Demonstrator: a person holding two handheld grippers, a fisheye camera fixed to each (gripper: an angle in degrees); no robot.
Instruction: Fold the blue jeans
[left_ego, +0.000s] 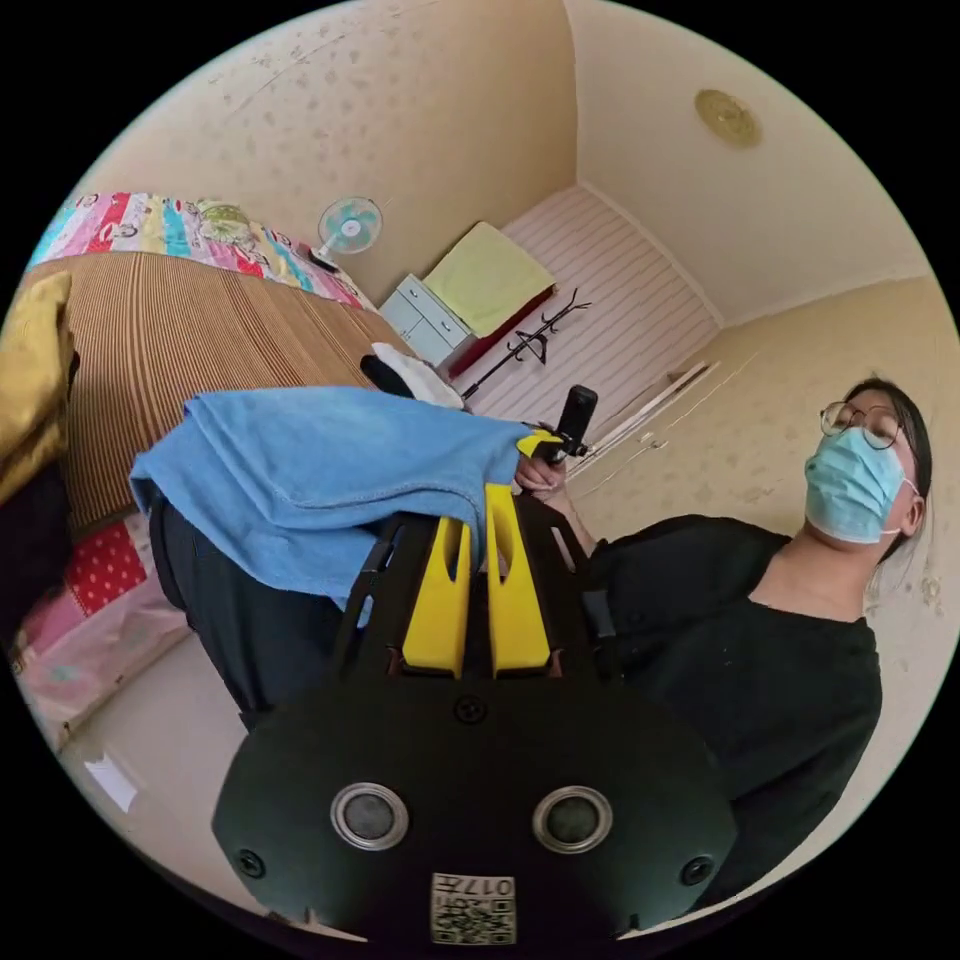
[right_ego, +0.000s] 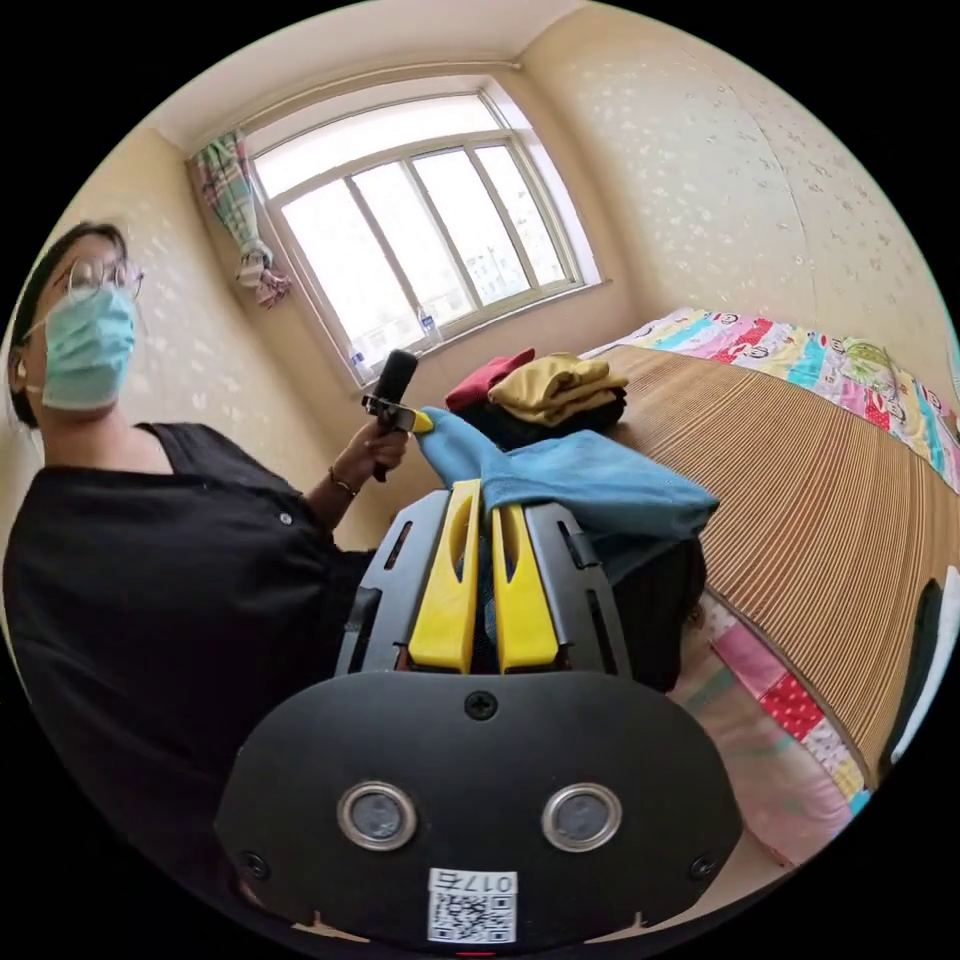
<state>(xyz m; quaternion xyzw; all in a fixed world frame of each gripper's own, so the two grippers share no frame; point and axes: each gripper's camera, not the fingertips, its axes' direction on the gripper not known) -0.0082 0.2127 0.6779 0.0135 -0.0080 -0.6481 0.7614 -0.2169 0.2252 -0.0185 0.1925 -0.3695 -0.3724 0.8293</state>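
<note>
Left gripper view: blue jeans (left_ego: 330, 480) held up off the bed.

Nearest, the left gripper (left_ego: 482, 500) has its yellow jaws pinched together on the denim edge; the right gripper (right_ego: 482, 500) is likewise clamped on the jeans, which hang between them. Beyond lies the striped bed mat (right_ego: 800, 480), and farther back on it sits a pile of folded clothes (right_ego: 550, 395).

Jeans (left_ego: 320, 480) soft matt blue cloth; gripper (left_ego: 478, 520) jaws smooth yellow plastic, matt black body.
</note>
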